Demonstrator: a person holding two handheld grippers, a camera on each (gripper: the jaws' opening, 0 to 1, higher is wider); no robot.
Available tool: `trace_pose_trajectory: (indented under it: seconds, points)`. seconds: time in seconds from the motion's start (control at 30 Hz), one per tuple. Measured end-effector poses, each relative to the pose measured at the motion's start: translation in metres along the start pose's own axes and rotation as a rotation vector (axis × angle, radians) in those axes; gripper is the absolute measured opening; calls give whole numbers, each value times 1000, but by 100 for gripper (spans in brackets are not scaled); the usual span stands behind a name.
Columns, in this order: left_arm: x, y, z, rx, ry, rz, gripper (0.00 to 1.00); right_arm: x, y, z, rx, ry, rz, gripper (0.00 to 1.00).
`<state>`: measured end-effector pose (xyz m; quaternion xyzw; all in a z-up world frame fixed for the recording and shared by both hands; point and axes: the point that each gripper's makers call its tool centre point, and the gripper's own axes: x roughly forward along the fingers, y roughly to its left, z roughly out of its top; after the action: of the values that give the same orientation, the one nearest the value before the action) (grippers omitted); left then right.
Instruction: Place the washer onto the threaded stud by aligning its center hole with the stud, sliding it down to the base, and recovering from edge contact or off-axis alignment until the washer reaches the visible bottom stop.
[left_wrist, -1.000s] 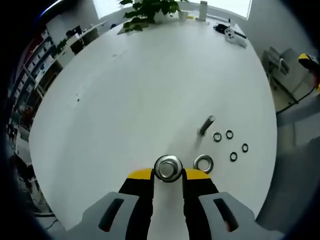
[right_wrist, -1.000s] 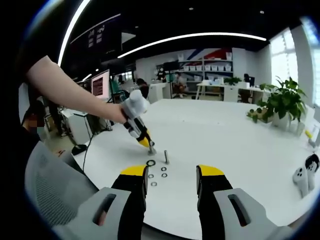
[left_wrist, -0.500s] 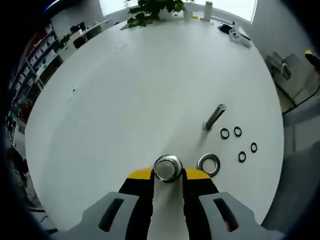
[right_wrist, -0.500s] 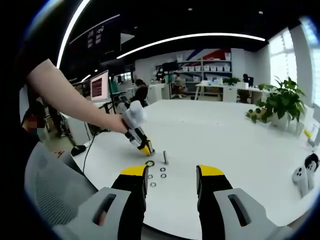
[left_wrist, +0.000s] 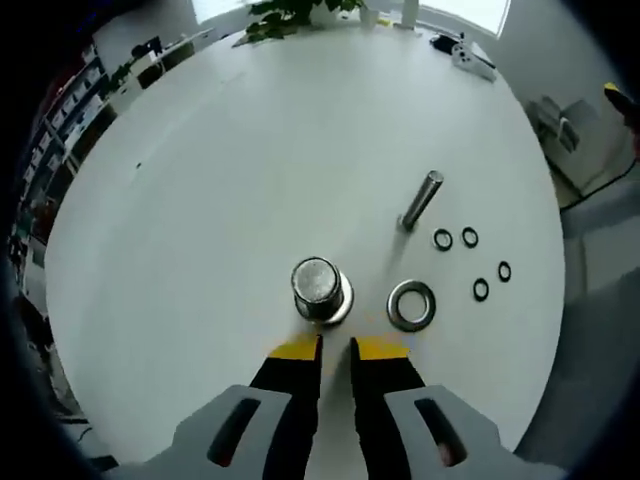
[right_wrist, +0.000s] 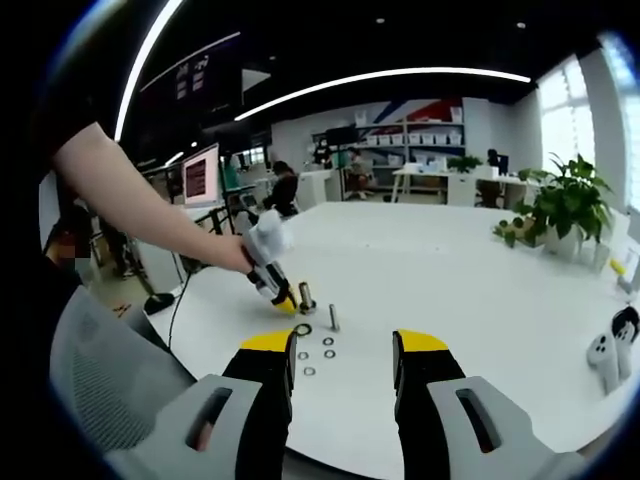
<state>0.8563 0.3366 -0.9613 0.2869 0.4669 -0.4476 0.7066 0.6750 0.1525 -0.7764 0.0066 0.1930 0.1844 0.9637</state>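
- The left tongs (left_wrist: 335, 347) sit nearly closed and empty, just near of an upright bolt (left_wrist: 320, 288) on the white desk (left_wrist: 250, 170).
- The washer (left_wrist: 412, 305) lies flat to their right — the stud (left_wrist: 420, 198) beyond it.
- The right tongs (right_wrist: 337, 350) hang open, empty.
- Best open wide, pinch the washer's rim, keep it level.

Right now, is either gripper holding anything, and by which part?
Nothing is held. The left gripper is nearly closed, just short of the upright bolt. The right gripper is open, empty.

L view looks down close on table (left_wrist: 250, 150); R view low, farther, same table.
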Motion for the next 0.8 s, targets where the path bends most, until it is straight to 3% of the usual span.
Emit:
trace_pose_trajectory:
  seconds: [0.17,0.47,0.67,0.8]
  points:
    - [-8,-5,1,-11,-14,15,10,1,3,0,-6,2,14,41]
    - [-48,-6,3,-142,-109,61,15,1,5,3,-2,-12,29,41]
    - [-85,-12,14,-243,-257,80,21,1,9,3,-14,-12,47,41]
    - [-117,-15,19,-279,-367,128,23,1,10,2,-16,-9,52,41]
